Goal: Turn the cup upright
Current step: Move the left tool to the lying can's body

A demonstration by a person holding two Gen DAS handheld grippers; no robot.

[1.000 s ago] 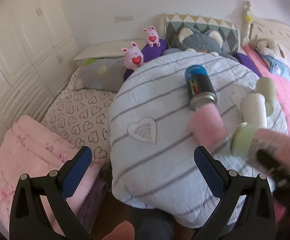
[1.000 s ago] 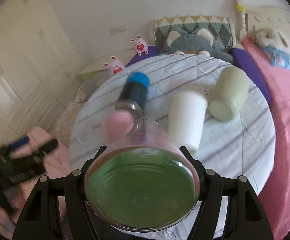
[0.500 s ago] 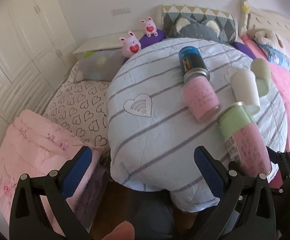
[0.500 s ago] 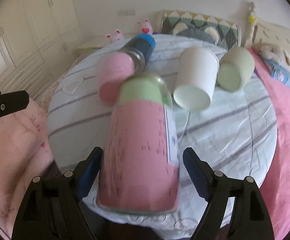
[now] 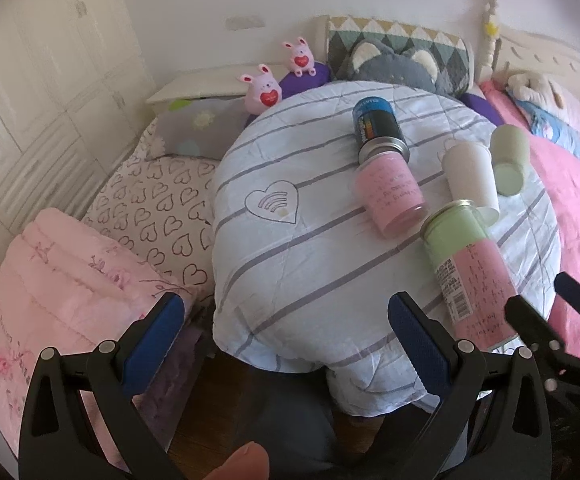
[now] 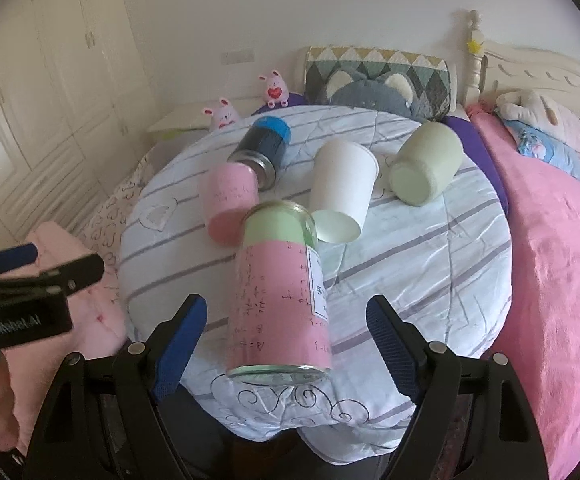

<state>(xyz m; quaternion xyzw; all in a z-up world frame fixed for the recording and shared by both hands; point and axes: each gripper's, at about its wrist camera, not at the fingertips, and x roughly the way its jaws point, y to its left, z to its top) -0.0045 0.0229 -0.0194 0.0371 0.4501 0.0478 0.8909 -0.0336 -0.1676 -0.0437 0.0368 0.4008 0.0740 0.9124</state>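
A glass cup with a pink and green sleeve point(image 6: 279, 300) stands upright on the round table's near edge, also in the left wrist view point(image 5: 470, 276). My right gripper point(image 6: 285, 344) is open, its jaws wide on either side of the cup and apart from it. My left gripper point(image 5: 281, 340) is open and empty, off the table's near-left edge. A pink cup point(image 6: 229, 204), a white paper cup point(image 6: 342, 196), a pale green cup point(image 6: 426, 170) and a dark can with a blue cap point(image 6: 263, 148) lie on their sides farther back.
The table wears a striped white quilt point(image 6: 430, 264). A pink bed point(image 6: 562, 264) lies to the right, folded pink bedding point(image 5: 61, 292) to the left, cushions and plush toys point(image 5: 263, 90) behind. White cupboards point(image 5: 49, 80) line the left wall.
The right gripper turned the pink and green cup from tilted to standing on the table, then opened and let it go. The left gripper stayed open and drifted slightly.
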